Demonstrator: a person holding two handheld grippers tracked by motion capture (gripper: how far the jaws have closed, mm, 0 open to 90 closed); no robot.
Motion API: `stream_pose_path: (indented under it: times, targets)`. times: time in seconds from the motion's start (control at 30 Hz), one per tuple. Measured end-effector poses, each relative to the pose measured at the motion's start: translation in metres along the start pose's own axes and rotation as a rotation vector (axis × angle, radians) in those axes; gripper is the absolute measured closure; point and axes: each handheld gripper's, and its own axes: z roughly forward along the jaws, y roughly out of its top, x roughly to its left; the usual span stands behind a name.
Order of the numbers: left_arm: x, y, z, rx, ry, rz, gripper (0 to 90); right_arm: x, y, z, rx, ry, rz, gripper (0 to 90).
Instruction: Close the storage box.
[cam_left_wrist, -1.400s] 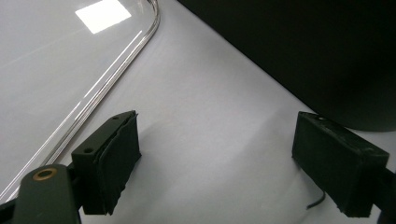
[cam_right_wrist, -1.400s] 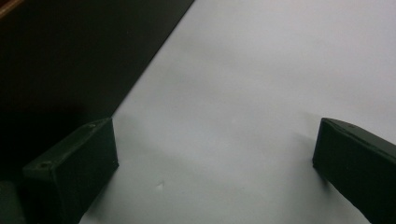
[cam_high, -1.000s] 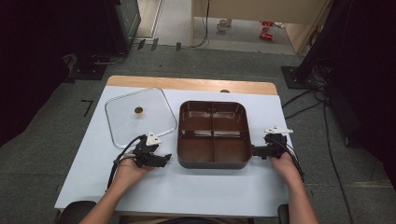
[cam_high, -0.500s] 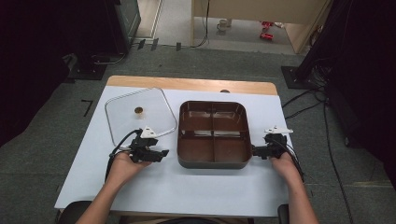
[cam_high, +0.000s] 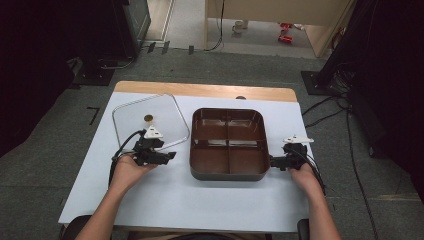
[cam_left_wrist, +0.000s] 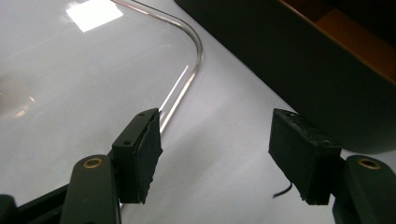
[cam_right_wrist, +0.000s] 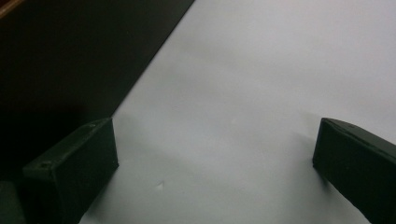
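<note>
So the brown four-compartment tray (cam_high: 228, 144) sat in the middle of the white bench (cam_high: 200, 200), all four sections looking bare. The clear glass lid (cam_high: 150, 120) lay flat just to its left, little brass-coloured knob (cam_high: 148, 118) on top, near corner close to the tray's left wall but apart from it.

The left tool (cam_high: 170, 156) was over the bench by the lid's near edge, pointing toward the tray's left side. Its jaws had just been closing and then eased back open a touch; they stood about half open with nothing between them. In the left gripper view the left tool (cam_left_wrist: 215, 154) had plain white bench in the gap, with the lid's rounded corner (cam_left_wrist: 194, 56) running up past the left pad (cam_left_wrist: 147, 149) and the tray's dark wall (cam_left_wrist: 299, 70) off past the right one.

The right tool (cam_high: 272, 161) was at the tray's near right corner, just beside the wall; couldn't tell if it touched. In the right gripper view the right tool (cam_right_wrist: 212, 163) had its jaws wide apart, nothing gripped, only bench between them and the tray's dark side (cam_right_wrist: 70, 60) on the left.
</note>
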Motion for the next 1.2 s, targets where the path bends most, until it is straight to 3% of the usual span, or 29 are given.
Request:
stream_pose_path:
  times: [0.37,0.57,0.77,1.03,1.2]
  targets:
    - [0.017,0.006,0.002,-0.017,0.027,-0.018,37.0,0.000,0.000,0.000,0.000,0.000,0.000,0.0]
    - [0.032,0.008,0.002,-0.040,0.022,-0.064,37.5,0.000,0.000,0.000,-0.001,0.000,0.001,0.0]
    - [0.043,0.011,0.000,-0.035,0.041,-0.078,37.6,0.000,0.000,0.000,-0.001,0.000,0.000,0.0]
    - [0.064,0.013,-0.004,-0.049,0.094,-0.094,37.6,0.000,0.000,0.000,-0.001,0.000,0.000,0.0]
    - [0.082,0.014,-0.004,-0.063,0.100,-0.138,37.3,0.000,0.000,0.000,-0.001,0.000,0.001,0.0]
